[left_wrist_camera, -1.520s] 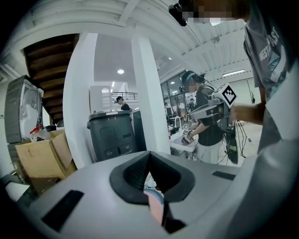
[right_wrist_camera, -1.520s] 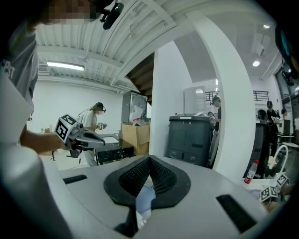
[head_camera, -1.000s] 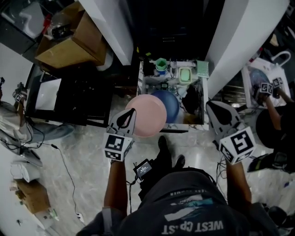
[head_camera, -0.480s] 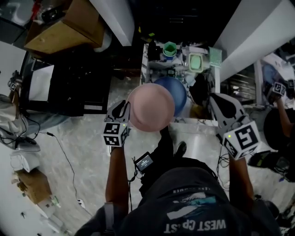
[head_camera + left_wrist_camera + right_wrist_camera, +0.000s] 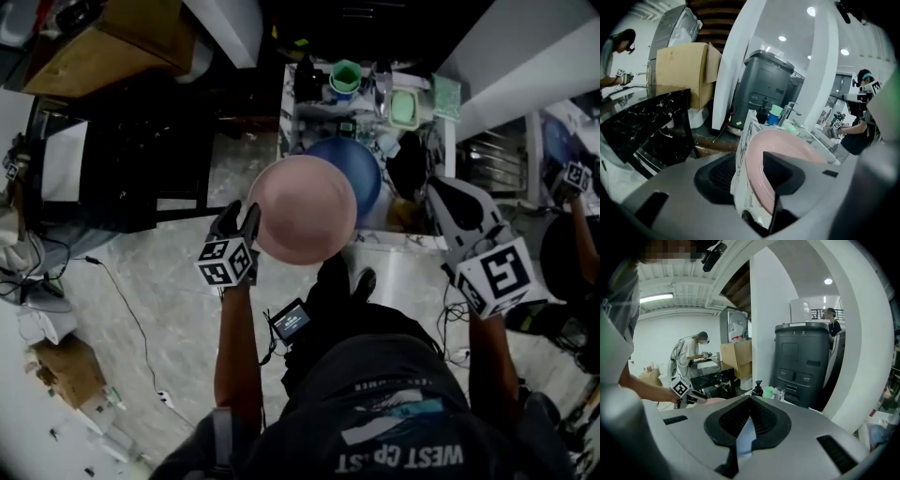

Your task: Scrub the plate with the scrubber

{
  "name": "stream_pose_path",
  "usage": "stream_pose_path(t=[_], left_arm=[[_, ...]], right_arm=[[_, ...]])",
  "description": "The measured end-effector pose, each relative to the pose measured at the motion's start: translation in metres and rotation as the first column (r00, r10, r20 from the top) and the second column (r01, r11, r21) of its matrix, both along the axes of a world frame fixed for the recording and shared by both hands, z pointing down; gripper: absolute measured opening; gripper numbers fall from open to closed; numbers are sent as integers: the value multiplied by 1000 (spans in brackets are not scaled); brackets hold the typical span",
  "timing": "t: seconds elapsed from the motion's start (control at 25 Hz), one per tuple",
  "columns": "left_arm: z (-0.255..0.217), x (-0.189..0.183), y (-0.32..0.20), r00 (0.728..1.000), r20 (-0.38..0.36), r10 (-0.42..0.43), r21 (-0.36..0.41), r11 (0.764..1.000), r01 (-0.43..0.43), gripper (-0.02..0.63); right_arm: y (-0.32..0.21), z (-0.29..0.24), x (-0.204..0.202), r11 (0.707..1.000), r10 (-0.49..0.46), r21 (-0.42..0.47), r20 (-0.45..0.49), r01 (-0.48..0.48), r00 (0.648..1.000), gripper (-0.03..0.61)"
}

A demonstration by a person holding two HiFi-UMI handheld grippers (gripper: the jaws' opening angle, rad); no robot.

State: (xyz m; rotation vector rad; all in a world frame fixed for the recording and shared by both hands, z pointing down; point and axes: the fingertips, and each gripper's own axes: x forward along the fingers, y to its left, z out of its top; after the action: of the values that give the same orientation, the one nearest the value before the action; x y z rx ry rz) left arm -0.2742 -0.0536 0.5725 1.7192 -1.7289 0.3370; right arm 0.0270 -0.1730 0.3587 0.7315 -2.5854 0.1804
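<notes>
Moved: the left gripper [image 5: 241,216] has rolled at the wrist since a second ago, so its marker cube shows a different face. Its jaws have just been opening round the rim of the pink plate [image 5: 305,208].
Left gripper: the jaws stand wide with the plate's rim between them. The outer pad is clear of the rim, so nothing squeezes the plate.
Right gripper [image 5: 750,400]: closed tip to tip and holding nothing, well apart from the plate on its right.
Plate: tilted, and it lies over the near edge of the marble table [image 5: 742,140], partly covering the blue plate [image 5: 364,164].
Why: the plate seems to lean on the table edge, which would let the left jaws loosen for a fresh hold. The right gripper hangs free to fetch the scrubber.
Scrubber: in neither gripper. A green pad [image 5: 446,94] at the table's far end may be it.
Count: two plates, two grippers, one green cup [image 5: 345,75], one green pad.
</notes>
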Motion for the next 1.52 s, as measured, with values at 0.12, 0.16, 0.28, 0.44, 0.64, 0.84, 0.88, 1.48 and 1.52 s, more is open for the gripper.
stream_pose_path(t=[0.12,0.16,0.28,0.44,0.64,0.84,0.88,1.48,1.52], left_arm=[[14,3,2,998,-56,-20,-17,1000,19,173],[18,3,2,997,-72,-27,-22,999,26,173],[29,3,4,991,-124,-52,-36,998,47,173],[39,8,6,963,-260,-77,-33,997,71,134],[35,15,2,901,-425,-88,-5,995,95,42],[29,19,5,837,-534,-119,-7,991,136,21],[28,19,6,839,-531,-119,-7,991,135,21],[-25,39,-14,675,-705,-217,-3,953,303,25],[-31,43,-20,649,-730,-214,4,948,317,25]], right_arm=[[-2,7,-3,1000,-1,-11,-10,1,1000,29],[-3,9,-4,1000,-1,-15,-12,1,1000,29],[-4,15,-8,1000,-3,-24,-19,3,1000,30],[-4,23,-11,999,-3,-36,-37,1,999,29],[-5,29,-12,999,5,-44,-46,-7,999,30],[-6,30,-11,999,13,-44,-50,-15,999,29],[-5,32,-10,999,14,-47,-54,-16,998,29],[-21,40,13,994,94,-48,-51,-97,994,29],[-23,41,16,993,104,-47,-52,-107,993,29]])
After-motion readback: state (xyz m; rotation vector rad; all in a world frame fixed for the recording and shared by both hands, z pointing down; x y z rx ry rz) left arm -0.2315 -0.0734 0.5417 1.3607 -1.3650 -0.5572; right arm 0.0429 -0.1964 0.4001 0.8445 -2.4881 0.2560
